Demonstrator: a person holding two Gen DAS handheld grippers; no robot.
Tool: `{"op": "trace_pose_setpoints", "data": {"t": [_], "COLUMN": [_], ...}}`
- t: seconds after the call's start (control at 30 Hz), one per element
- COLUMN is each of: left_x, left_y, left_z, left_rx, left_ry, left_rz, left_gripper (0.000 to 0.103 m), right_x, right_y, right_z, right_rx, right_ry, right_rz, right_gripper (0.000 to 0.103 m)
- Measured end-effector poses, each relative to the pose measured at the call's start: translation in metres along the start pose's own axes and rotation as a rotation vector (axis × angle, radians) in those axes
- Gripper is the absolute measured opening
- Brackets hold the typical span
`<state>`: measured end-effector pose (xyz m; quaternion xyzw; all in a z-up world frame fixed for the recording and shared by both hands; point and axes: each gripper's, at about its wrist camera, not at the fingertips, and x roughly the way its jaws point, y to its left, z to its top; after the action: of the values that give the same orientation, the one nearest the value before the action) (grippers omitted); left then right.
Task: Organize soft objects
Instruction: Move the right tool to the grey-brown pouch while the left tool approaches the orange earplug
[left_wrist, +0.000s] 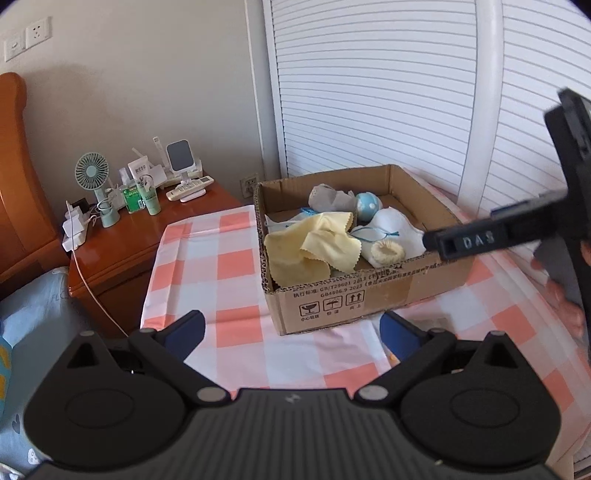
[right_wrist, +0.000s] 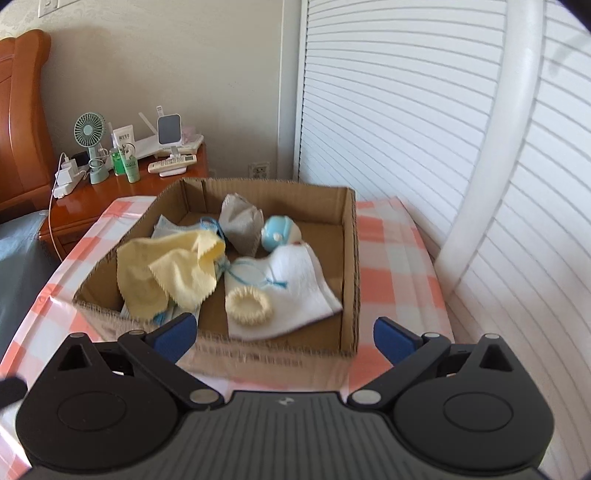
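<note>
Left wrist view. Left gripper low in frame, jaws spread wide, nothing between the blue pads; it hangs over the pink-and-white checked cloth, just short of the near wall of the cardboard box. The box sits on the cloth, open at the top. Inside: a pale yellow cloth crumpled at the near left, a white cloth with thin blue string to the right, a cream knitted ring lying on the white cloth's near edge, a grey cloth toward the back, and a blue-and-white ball just beside it. One black finger of the right gripper reaches in from the right above the box's near right corner; fingers of a hand show at the right edge. A wooden nightstand stands to the left, carrying a small green fan and a remote control.

Right wrist view. Right gripper with jaws fully apart, empty, over the box's near wall, which is blurred. The cream ring lies on the white cloth directly ahead of the jaws, not touched. The yellow cloth lies to the left, near the left pad. The grey cloth and ball sit behind. White louvred doors stand beyond.
</note>
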<state>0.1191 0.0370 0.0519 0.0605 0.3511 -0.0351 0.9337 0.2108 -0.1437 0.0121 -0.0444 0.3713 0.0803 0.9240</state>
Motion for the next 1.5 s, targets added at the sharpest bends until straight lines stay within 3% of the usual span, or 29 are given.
{"op": "trace_pose_setpoints", "data": {"t": [0.2,0.5,0.8,0.93,1.23,1.5], "left_x": [-0.001,0.007,0.019,0.024,0.033,0.044], "left_y": [0.012,0.014,0.009,0.007,-0.006,-0.016], "left_z": [-0.001,-0.01,-0.014,-0.013,-0.015,-0.02], "left_rx": [-0.077,-0.071,-0.052,-0.051,-0.011,0.012], "left_ry": [-0.036,-0.016,0.012,0.022,0.053,0.097], "left_rz": [0.007,0.006,-0.012,-0.023,-0.052,-0.09], "left_gripper": [0.102,0.102,0.102,0.102,0.102,0.102], "right_x": [0.009,0.04,0.033,0.031,0.035,0.031], "right_y": [0.01,0.049,0.031,0.011,0.007,0.007], "right_z": [-0.044,-0.083,-0.095,-0.097,-0.101,-0.098], "right_rx": [0.033,-0.035,-0.089,-0.052,-0.139,-0.143], "right_ry": [0.086,0.17,0.162,0.163,0.085,0.048], "right_rz": [0.014,-0.023,-0.08,-0.117,-0.007,0.08], "right_gripper": [0.103,0.103,0.103,0.103,0.103,0.063]}}
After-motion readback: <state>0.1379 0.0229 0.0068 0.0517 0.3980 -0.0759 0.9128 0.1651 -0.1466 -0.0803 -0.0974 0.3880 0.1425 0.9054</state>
